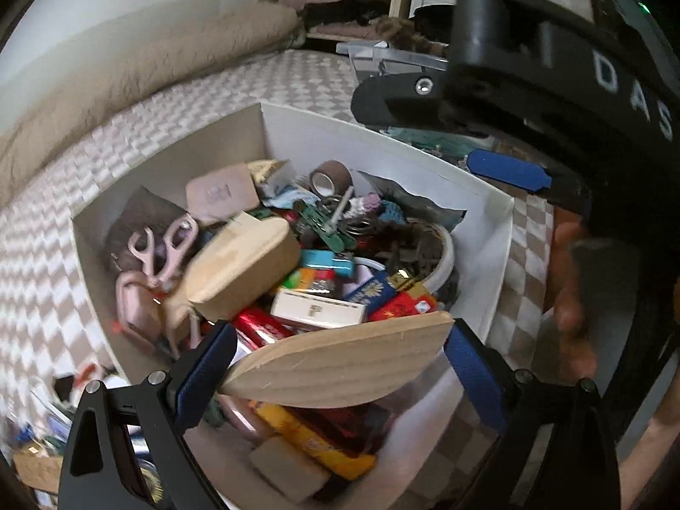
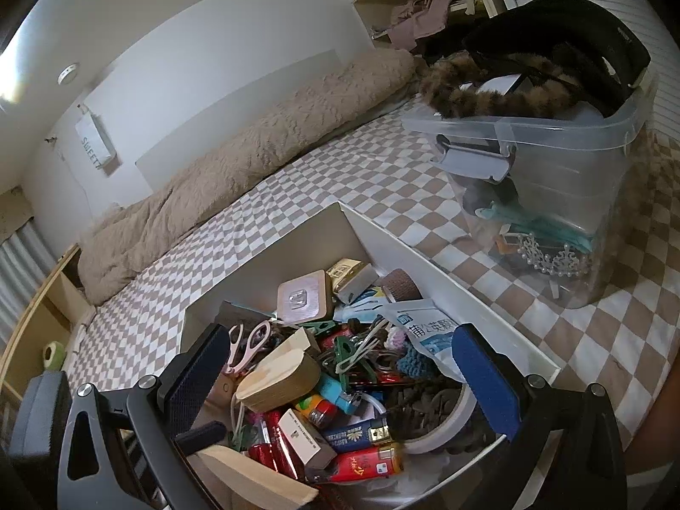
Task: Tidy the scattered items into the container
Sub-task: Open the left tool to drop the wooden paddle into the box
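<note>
The white open box (image 1: 488,263) sits on the checkered bed cover, piled with small items: pink scissors (image 1: 163,246), a round wooden box (image 1: 242,272), a brown tape roll (image 1: 329,176), packets and lighters. My left gripper (image 1: 338,352) hovers over the box's near side, shut on a flat leaf-shaped wooden piece (image 1: 340,365) that spans its blue pads. In the right wrist view, the right gripper (image 2: 342,340) stands open above the same box (image 2: 425,255) with nothing between its fingers. The wooden piece (image 2: 255,482) shows at the bottom left there. The right gripper (image 1: 412,129) also looms at upper right in the left wrist view.
A clear plastic bin (image 2: 552,195) holding fur trim and a tiara stands to the right of the box. A beige blanket (image 2: 255,148) lies along the wall. Loose items (image 1: 42,425) remain on the bed at the box's left. A hand (image 1: 569,289) shows at right.
</note>
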